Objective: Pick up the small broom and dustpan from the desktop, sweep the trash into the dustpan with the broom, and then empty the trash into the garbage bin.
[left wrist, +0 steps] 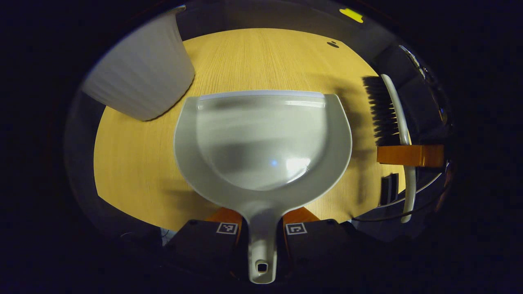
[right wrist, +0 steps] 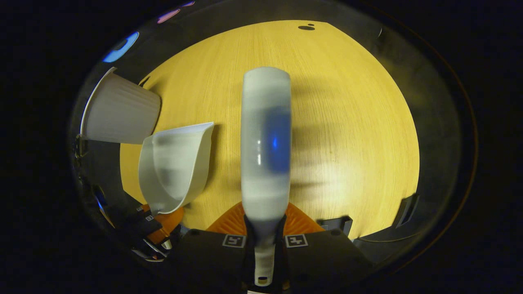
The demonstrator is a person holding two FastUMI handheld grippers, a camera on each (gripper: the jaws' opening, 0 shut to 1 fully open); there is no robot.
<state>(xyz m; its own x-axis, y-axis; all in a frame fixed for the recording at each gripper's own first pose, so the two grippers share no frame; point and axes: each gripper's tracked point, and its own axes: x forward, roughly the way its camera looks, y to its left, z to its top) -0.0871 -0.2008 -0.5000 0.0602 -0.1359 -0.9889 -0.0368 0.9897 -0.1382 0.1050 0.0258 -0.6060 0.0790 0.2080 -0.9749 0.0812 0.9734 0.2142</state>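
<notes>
So my left gripper (left wrist: 261,228) is pinching the dustpan (left wrist: 261,143) by its handle, pan held out over the wooden table (left wrist: 135,163) with nothing visible in it. My right gripper (right wrist: 264,239) is clamped on the broom (right wrist: 265,143) handle, the white back of the broom facing the camera. From the left gripper view its black bristles (left wrist: 382,110) point toward the dustpan. White ribbed garbage bin (left wrist: 141,69) stands just beside the dustpan's front left corner.
</notes>
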